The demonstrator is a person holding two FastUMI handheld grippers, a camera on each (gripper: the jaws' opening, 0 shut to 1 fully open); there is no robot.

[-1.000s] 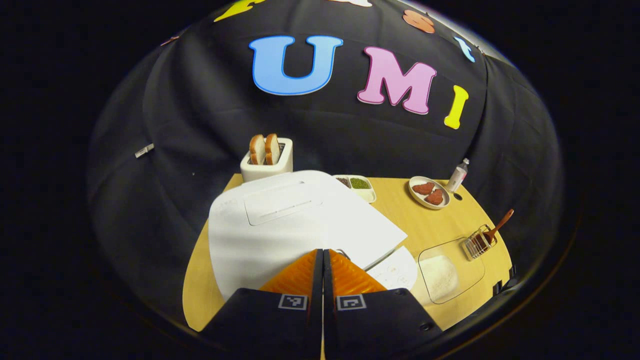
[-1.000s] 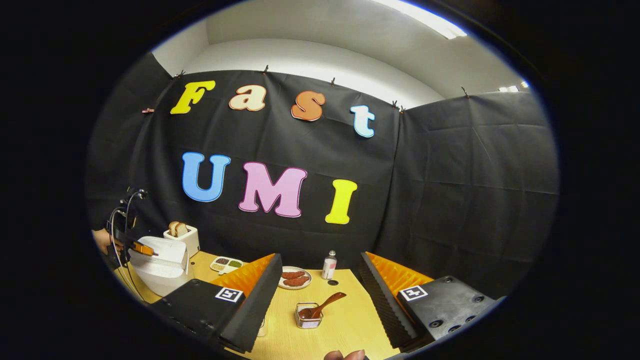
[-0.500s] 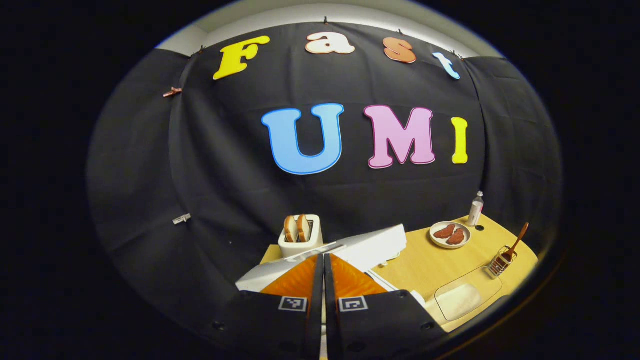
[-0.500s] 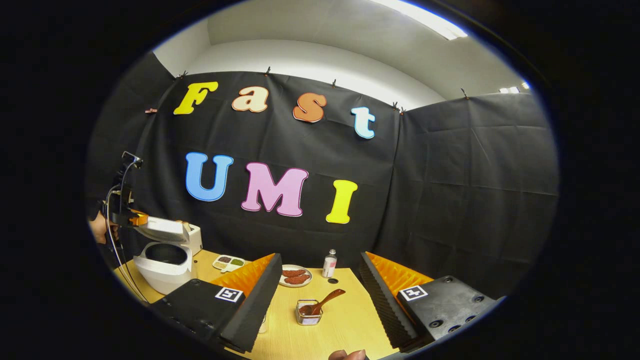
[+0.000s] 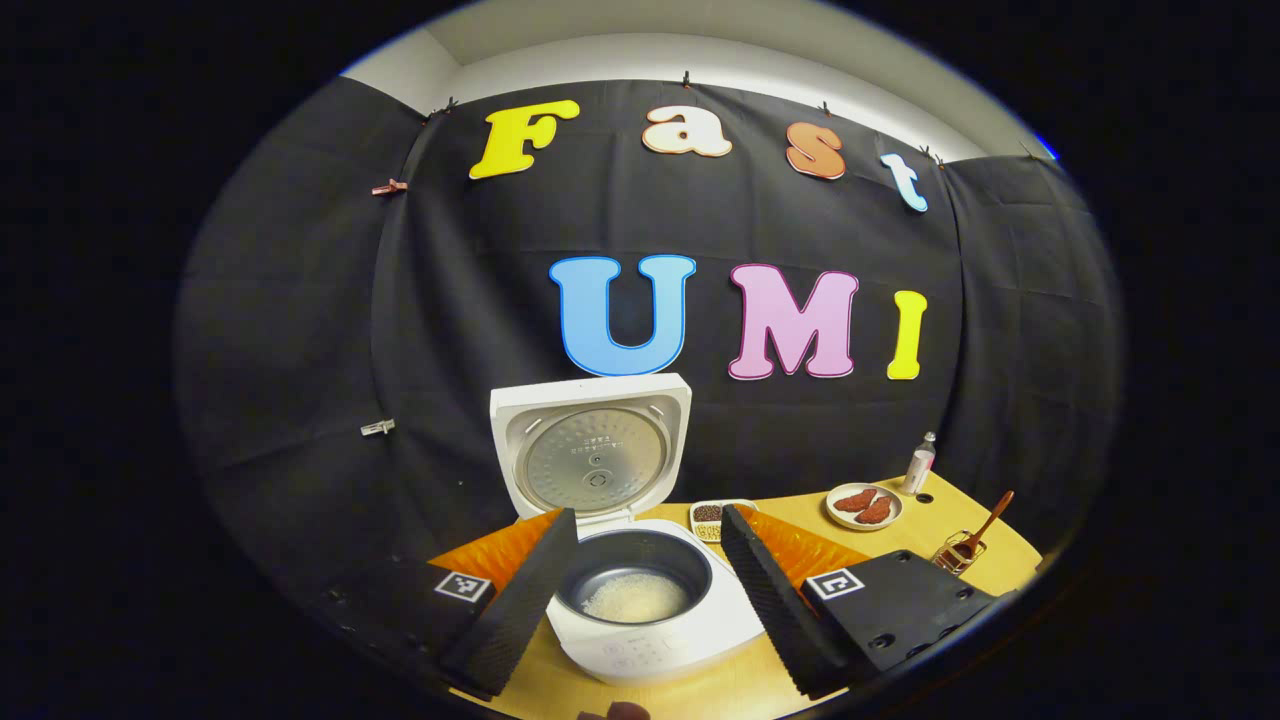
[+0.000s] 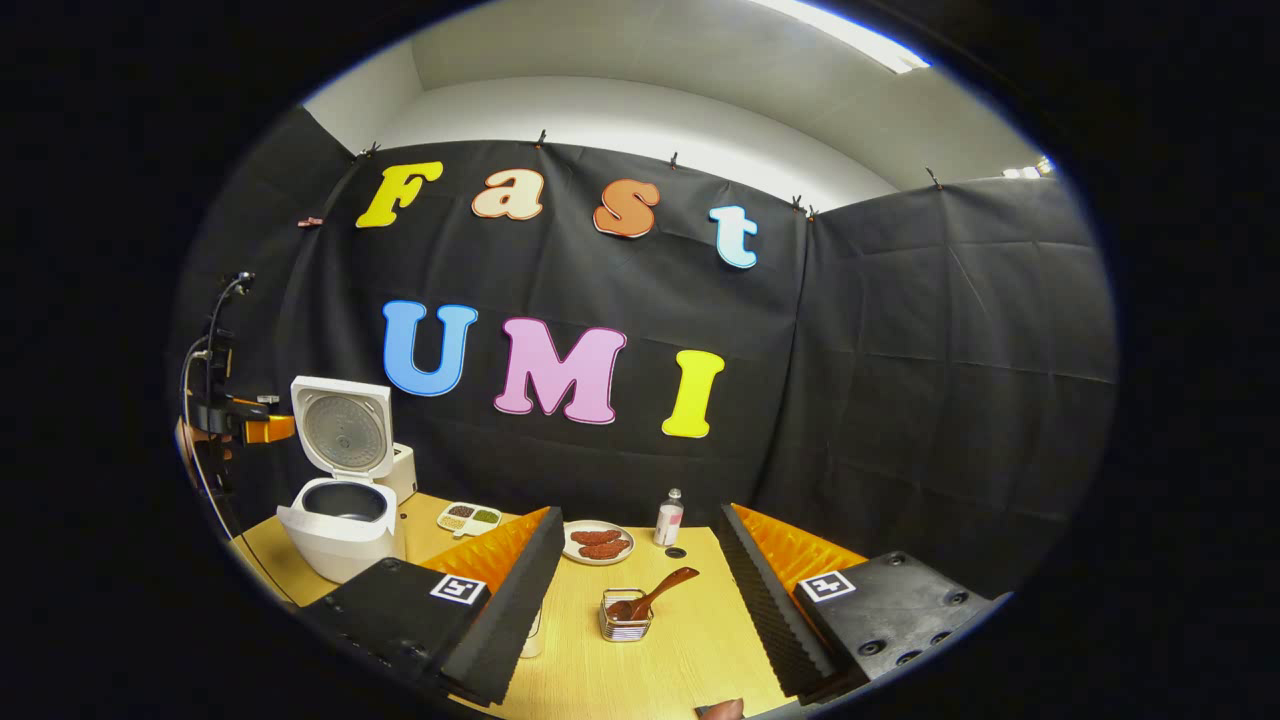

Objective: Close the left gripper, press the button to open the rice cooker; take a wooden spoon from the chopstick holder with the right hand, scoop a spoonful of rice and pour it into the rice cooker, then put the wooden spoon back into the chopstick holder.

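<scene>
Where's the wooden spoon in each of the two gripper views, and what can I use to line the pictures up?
Left gripper view: the wooden spoon sits far right, near the table's edge, leaning in the chopstick holder.
Right gripper view: the spoon sits low in the centre, between that gripper's own open tongs.
Shared landmark: the plate of red pieces, next to the small bottle.

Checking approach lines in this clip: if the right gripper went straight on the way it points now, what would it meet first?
Most likely the chopstick holder with the wooden spoon leaning in it: both sit on the table between the open jaws of the right gripper. Depth is hard to judge in this view.
</scene>
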